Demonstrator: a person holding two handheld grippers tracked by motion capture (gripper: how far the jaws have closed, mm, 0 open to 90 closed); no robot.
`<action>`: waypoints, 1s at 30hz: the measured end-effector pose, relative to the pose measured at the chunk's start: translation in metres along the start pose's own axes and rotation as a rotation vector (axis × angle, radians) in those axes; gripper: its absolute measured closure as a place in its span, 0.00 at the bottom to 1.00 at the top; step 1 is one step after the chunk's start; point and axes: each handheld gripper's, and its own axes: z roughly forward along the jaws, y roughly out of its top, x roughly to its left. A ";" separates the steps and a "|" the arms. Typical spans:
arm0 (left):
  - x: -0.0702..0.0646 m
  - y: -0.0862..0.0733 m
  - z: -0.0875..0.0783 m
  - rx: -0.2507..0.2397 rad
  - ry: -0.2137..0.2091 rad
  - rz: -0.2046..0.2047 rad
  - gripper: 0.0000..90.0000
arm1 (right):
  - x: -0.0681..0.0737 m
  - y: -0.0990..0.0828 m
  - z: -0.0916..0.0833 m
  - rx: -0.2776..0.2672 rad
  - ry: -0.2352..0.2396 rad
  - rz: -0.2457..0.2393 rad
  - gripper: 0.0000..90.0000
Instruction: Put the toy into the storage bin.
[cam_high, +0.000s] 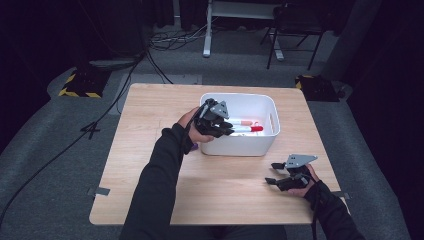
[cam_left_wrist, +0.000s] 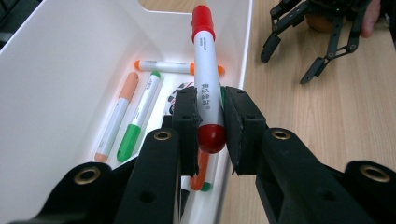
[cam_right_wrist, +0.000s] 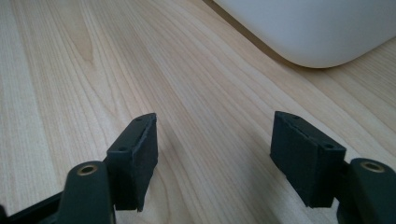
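Jaws of left gripper (cam_left_wrist: 208, 135) clamp red marker (cam_left_wrist: 206, 88) over bin (cam_left_wrist: 56, 93), tail hidden; right gripper (cam_right_wrist: 215, 154) wide, empty.

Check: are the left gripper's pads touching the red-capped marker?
Touching. The left gripper view shows the left gripper with both pads pressed against the red-capped marker.

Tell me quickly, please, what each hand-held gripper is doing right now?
Left hand-held gripper: closed on the red-capped marker, over the white bin.
Right hand-held gripper: open, holding nothing, above the table.
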 end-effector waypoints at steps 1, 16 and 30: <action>0.001 -0.001 0.000 -0.002 -0.001 -0.002 0.84 | 0.000 0.000 0.000 -0.001 -0.002 -0.003 0.36; 0.001 -0.002 -0.002 -0.013 -0.021 -0.023 0.82 | 0.000 0.000 0.000 -0.001 0.002 0.006 0.36; 0.000 -0.002 -0.006 -0.039 -0.004 -0.028 0.80 | 0.000 0.000 0.000 -0.001 0.002 0.006 0.36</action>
